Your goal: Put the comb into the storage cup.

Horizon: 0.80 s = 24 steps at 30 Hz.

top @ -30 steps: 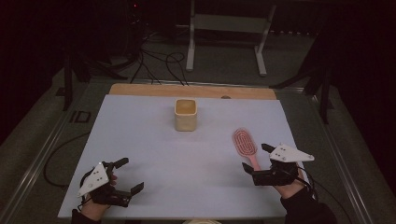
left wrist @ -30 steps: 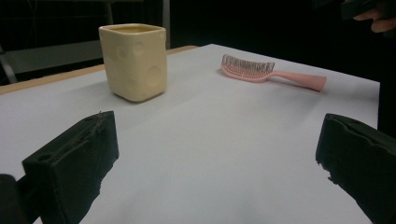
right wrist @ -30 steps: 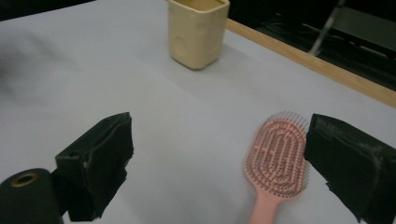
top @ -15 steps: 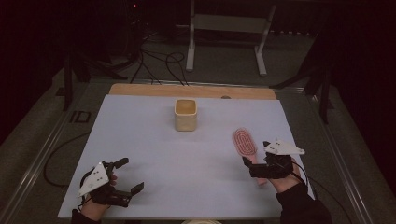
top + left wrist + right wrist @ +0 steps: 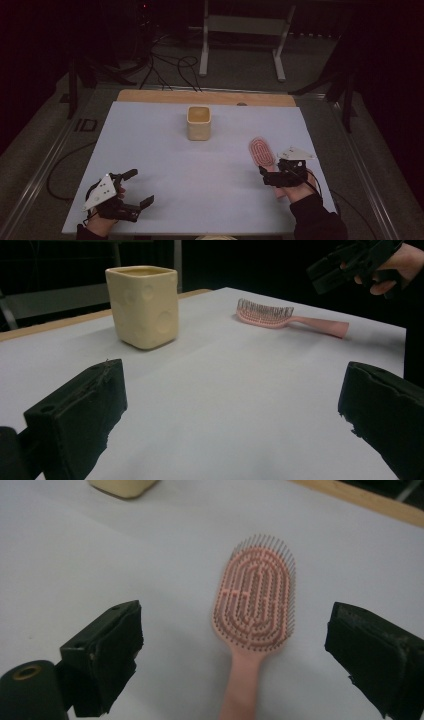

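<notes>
A pink hairbrush point(image 5: 261, 151) lies bristles up on the white table point(image 5: 165, 150), right of middle, with its handle toward the person. My right gripper point(image 5: 270, 175) hovers open just above that handle; in the right gripper view the hairbrush point(image 5: 256, 600) lies between the wide-apart jaws of my right gripper point(image 5: 235, 630), untouched. A cream square cup point(image 5: 199, 122) stands upright at the table's middle back. Near the front left corner my left gripper point(image 5: 138, 187) rests open and holds nothing. The left gripper view looks between its fingertips point(image 5: 95, 395) at the cup point(image 5: 144, 305) and the hairbrush point(image 5: 280, 319).
A wooden strip point(image 5: 205, 96) runs along the table's far edge. Beyond it stand a metal frame point(image 5: 245, 25) and loose cables point(image 5: 170, 65) on the floor. Bare white table lies between the two grippers.
My right gripper has moved forward and a little left, ending over the brush handle. The left gripper, the cup and the brush have stayed put.
</notes>
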### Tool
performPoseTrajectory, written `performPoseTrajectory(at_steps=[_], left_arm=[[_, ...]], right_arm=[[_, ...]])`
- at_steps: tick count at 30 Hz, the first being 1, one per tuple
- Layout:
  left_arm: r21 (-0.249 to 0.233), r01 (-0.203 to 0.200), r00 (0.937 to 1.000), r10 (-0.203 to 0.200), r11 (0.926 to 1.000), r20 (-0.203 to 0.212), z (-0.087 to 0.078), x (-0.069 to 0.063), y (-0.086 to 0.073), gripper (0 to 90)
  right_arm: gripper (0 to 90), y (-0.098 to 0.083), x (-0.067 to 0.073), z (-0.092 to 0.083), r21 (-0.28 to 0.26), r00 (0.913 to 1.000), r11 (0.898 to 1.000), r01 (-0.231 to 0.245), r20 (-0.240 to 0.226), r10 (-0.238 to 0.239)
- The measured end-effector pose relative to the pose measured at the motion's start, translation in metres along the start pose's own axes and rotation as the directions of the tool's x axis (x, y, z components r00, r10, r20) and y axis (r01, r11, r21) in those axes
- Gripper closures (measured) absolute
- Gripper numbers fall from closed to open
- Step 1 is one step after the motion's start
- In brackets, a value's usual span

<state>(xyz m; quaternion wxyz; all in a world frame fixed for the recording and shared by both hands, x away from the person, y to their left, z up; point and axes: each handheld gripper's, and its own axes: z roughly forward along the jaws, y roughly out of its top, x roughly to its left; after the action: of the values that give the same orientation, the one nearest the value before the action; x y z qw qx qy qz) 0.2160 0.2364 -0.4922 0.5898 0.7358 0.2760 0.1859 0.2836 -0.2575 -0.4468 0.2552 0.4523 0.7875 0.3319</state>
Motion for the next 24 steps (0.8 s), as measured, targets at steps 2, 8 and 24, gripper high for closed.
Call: performPoseTrajectory(at_steps=[2,8,24], left_arm=[[0.0,-0.002,1.0,0.002,1.0,0.0,0.0,0.0,0.0,0.1],[0.0,-0.001,1.0,0.001,1.0,-0.002,0.0,0.0,0.0,0.1],[0.001,0.003,1.0,-0.003,1.0,0.002,0.0,0.001,0.0,0.1]], right_arm=[[8.2,-0.002,-0.002,0.004,0.028,0.9998,0.999,-0.019,-0.002,0.019],[8.2,-0.005,-0.006,0.013,0.083,0.9986,0.995,-0.05,-0.014,0.051],[8.1,-0.01,-0.01,0.028,0.19,0.9947,0.978,-0.091,-0.03,0.099]])
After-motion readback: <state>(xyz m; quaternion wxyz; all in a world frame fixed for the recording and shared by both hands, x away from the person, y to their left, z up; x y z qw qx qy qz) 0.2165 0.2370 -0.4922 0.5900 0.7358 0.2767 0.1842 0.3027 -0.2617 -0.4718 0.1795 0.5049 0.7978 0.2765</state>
